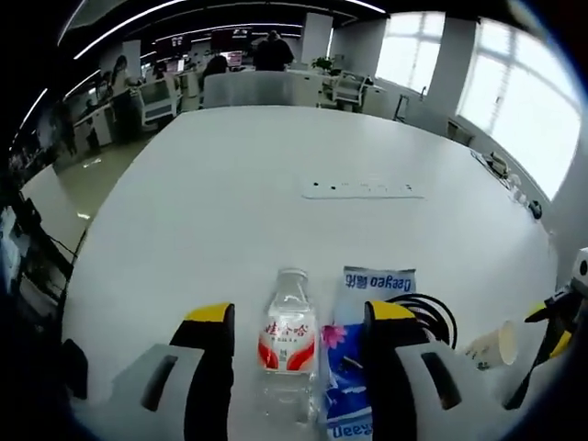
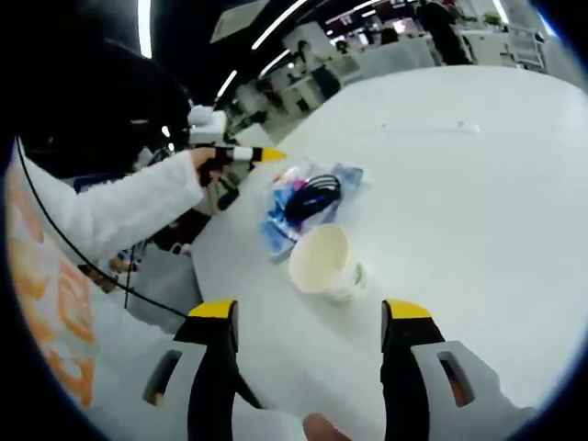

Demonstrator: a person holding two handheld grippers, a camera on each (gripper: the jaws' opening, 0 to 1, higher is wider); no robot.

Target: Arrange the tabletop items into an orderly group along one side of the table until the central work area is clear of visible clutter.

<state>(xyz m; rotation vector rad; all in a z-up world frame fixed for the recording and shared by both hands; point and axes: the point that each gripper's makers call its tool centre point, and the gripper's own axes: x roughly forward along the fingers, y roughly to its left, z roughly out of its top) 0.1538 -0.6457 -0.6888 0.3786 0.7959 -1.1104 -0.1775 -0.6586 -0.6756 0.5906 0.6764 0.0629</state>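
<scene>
While the bottle lies beside the packet, a cable crosses it.

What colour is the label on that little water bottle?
Red and white, on the clear water bottle; best seen in the left gripper view.

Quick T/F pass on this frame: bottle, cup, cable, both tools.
1. The water bottle lies on the table between the left tool jaws. True.
2. The paper cup stands upright. False: it lies tipped on its side, mouth showing.
3. The black cable rests on the blue packet. True.
4. The right tool is shut on the cup. False: its jaws are open, cup ahead of them.
5. The bottle's label is green. False: it is red and white.
</scene>
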